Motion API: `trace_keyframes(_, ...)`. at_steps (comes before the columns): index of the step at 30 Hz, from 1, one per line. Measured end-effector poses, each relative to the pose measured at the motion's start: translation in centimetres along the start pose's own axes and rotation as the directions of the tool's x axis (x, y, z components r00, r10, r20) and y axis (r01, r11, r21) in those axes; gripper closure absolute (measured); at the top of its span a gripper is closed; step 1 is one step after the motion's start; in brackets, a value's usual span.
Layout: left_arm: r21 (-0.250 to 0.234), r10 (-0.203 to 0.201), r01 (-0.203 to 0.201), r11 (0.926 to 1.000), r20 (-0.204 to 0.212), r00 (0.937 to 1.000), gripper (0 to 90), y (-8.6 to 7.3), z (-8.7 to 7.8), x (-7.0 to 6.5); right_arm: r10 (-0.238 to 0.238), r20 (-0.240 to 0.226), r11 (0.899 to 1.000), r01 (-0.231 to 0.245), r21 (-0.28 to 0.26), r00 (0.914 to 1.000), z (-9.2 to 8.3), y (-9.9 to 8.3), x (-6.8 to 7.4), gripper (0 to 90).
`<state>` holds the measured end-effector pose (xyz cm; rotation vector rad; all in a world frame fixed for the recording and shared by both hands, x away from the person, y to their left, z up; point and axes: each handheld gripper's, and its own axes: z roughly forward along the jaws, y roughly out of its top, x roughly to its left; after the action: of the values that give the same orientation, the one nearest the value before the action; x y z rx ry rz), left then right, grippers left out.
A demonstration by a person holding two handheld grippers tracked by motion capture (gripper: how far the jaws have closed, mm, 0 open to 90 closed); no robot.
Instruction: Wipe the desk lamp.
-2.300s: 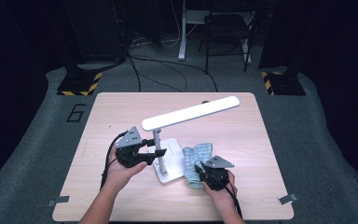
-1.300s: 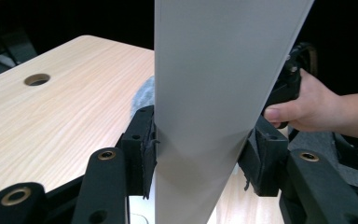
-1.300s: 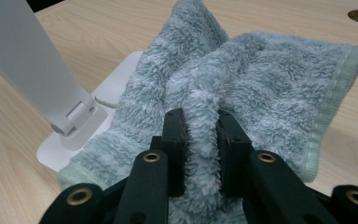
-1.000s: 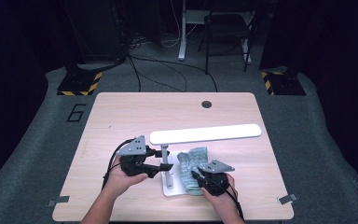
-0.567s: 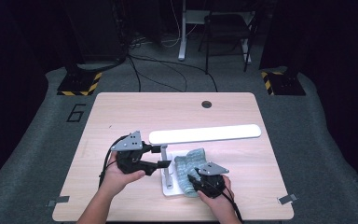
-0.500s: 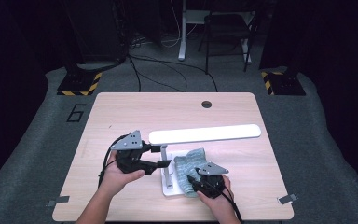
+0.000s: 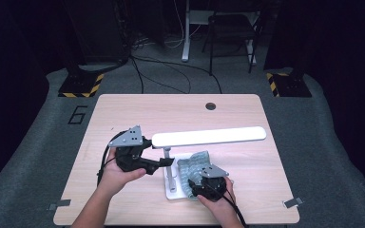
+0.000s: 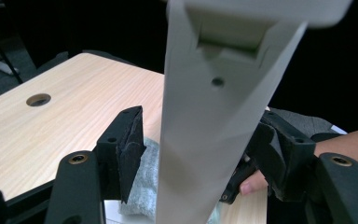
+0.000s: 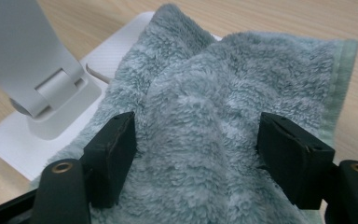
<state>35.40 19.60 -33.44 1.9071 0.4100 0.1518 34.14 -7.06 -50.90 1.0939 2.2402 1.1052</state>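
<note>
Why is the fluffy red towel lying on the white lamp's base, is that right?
Not quite: the towel is grey-green, not red, as the right gripper view shows. It does lie on the white lamp's base.

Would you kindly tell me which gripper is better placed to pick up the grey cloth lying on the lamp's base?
The right gripper: its open fingers straddle the cloth, while the left gripper is spread around the lamp post.

**Lamp bar blocks the middle, wide lanes beyond**

The lamp head [image 7: 209, 137] spans mid-table [image 7: 123, 109], its post [image 7: 169, 164] and base [image 7: 173, 190] planted near the front edge, cloth [image 7: 195, 166] heaped alongside. Bare wood lies open behind the bar and far right.
</note>
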Motion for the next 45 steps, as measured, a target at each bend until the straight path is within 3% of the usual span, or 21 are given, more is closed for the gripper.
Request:
trace_keyframes(3,0.008,0.006,-0.006,1.0,0.006,1.0,40.5,0.1,0.1,-0.1,-0.011,-0.01,1.0,0.011,0.016,0.9999,0.5,-0.1,-0.1,30.5)
trace_keyframes(10,-0.013,0.006,-0.006,0.9999,-0.003,1.0,43.2,0.2,0.2,-0.2,0.059,-0.094,0.998,-0.056,0.034,0.9938,0.6,-0.3,-0.8,44.9)
trace_keyframes(15,0.003,0.039,-0.039,0.9992,-0.019,0.9991,51.0,0.7,0.2,-0.5,0.038,-0.07,0.999,-0.037,0.014,0.9968,0.5,-0.3,-0.6,59.9)
trace_keyframes(19,0.005,0.053,-0.053,0.9986,-0.017,0.9985,51.9,0.7,0.2,-0.5,0.023,-0.086,1.0,-0.022,0.016,0.9961,0.2,0.0,-0.4,68.7)
trace_keyframes(22,0.003,0.057,-0.057,0.9984,-0.027,0.998,52.1,0.6,0.2,-0.5,0.057,-0.138,0.998,-0.058,-0.001,0.9888,-0.4,0.7,-0.1,69.5)
trace_keyframes(28,0.004,0.057,-0.057,0.9984,-0.029,0.998,52.2,0.6,0.2,-0.6,0.023,-0.192,0.996,-0.039,-0.081,0.9812,-2.4,2.9,0.8,69.7)
trace_keyframes(30,0.003,0.056,-0.055,0.9985,-0.03,0.998,52.2,0.6,0.2,-0.6,0.018,-0.225,0.994,-0.042,-0.103,0.9742,-3.1,3.7,0.9,69.8)
trace_keyframes(35,0.015,0.059,-0.059,0.9982,-0.021,0.998,52.3,0.7,0.3,-0.6,0.007,-0.257,0.987,-0.047,-0.151,0.9664,-4.7,5.4,1.3,70.1)
trace_keyframes(38,0.008,0.058,-0.057,0.9983,-0.028,0.9979,52.3,0.7,0.4,-0.6,-0.006,-0.252,0.983,-0.041,-0.181,0.9677,-5.3,6.2,1.6,70.4)
trace_keyframes(42,0.009,0.056,-0.056,0.9984,-0.03,0.998,52.3,0.7,0.4,-0.6,0.009,-0.276,0.975,-0.07,-0.213,0.9612,-5.7,6.8,1.8,70.9)
trace_keyframes(45,0.011,0.058,-0.057,0.9983,-0.031,0.9979,52.3,0.8,0.4,-0.6,0.0,-0.272,0.979,-0.056,-0.198,0.9623,-5.3,6.7,2.2,71.2)
